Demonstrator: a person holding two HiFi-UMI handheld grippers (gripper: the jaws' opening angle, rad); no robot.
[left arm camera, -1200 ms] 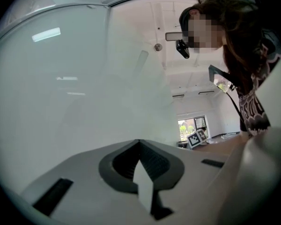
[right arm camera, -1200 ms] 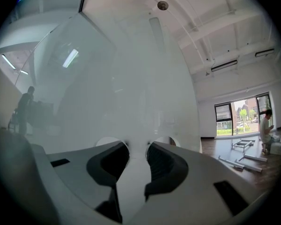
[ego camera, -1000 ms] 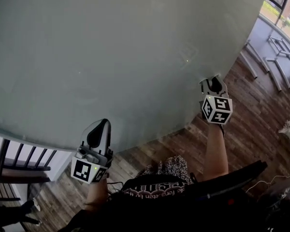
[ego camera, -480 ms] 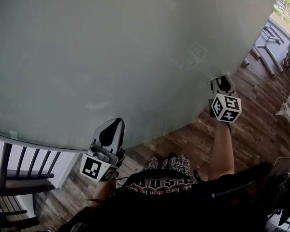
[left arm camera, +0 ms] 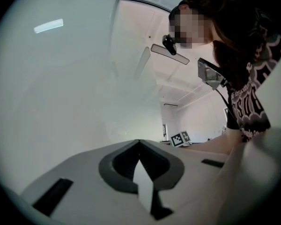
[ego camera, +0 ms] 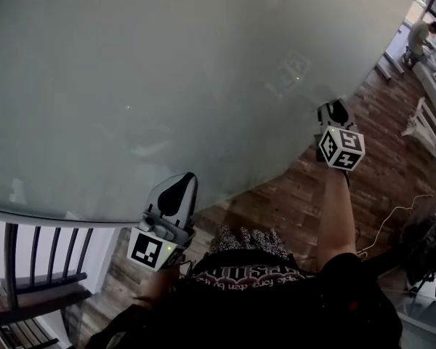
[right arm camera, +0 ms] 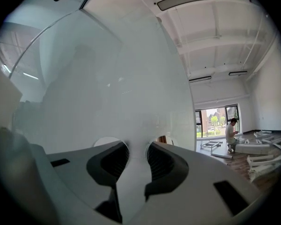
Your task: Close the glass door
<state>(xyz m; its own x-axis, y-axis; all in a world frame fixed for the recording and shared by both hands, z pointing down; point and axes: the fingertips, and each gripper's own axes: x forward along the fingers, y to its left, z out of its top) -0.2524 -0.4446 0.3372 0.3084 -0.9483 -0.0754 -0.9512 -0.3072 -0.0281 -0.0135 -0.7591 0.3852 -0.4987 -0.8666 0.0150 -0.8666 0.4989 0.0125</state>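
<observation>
1. Head view: the glass door point(ego camera: 167, 86) fills the frame from 9 round to 1 o'clock, and its lower edge hangs over the wood floor point(ego camera: 276, 195). Your left gripper point(ego camera: 186, 179) is at 6 o'clock and your right gripper point(ego camera: 336, 109) at 3 o'clock, both with their tips at the pane. The right one sits just beside the door's free edge, so an uneven push could let it skate off the glass.

2. Left gripper view: the left gripper point(left arm camera: 139, 143) has its fingers pressed together with nothing between them. The glass door point(left arm camera: 61, 102) spans 9 to 12 o'clock. All your force here goes through one narrow point on smooth glass, so a hard shove may slip or mark the pane.

3. Right gripper view: the right gripper point(right arm camera: 137, 146) has its fingers spread, and only the pale glass door point(right arm camera: 107, 88) shows in the gap; they pinch nothing. With no real hold you cannot brake the door, so it may slam. A person point(right arm camera: 232, 135) stands at 3 o'clock, well apart.
</observation>
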